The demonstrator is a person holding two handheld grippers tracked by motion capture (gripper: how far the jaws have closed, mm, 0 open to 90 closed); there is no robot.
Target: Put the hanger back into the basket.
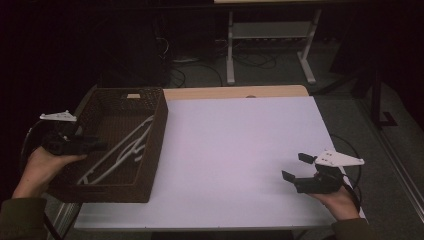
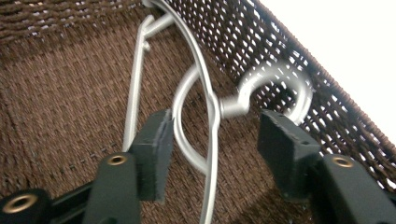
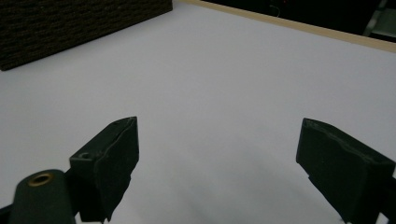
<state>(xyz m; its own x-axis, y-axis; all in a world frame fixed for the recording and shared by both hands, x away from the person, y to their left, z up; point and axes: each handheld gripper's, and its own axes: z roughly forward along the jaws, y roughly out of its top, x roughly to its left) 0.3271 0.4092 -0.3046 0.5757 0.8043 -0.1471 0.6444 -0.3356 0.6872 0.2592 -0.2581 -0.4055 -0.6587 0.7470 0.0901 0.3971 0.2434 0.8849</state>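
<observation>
- Darkness is surrounding the white table (image 1: 240,150), with desk legs and cables sitting beyond its far edge; a brown wicker basket (image 1: 156,145) is resting on the table's left part.
- White plastic hangers (image 2: 205,93) are lying flat on the basket floor; the left gripper (image 1: 92,145) is reaching over the basket's left wall, and in the left gripper view its jaws are standing wide apart, gripping nothing; a hanger neck is running up between the jaws, and the hook (image 2: 280,88) is curling just ahead of the right-hand jaw, against the basket's woven wall.
- The right gripper (image 1: 295,167) is hovering over bare table, well apart from the basket; its jaws are spread wide, holding nothing, with open white surface lying ahead of them.
- Judging from this, the step in hand is closing on a hanger neck to lift it out.
- Likely trouble: two hanger arms are crossing between the jaws, so a squeeze may be catching both and dragging a tangle; the hook is sitting so close to the weave that it may be snagging as it rises, tipping or shifting the basket; smooth round plastic may be slipping or twisting in the pads.
</observation>
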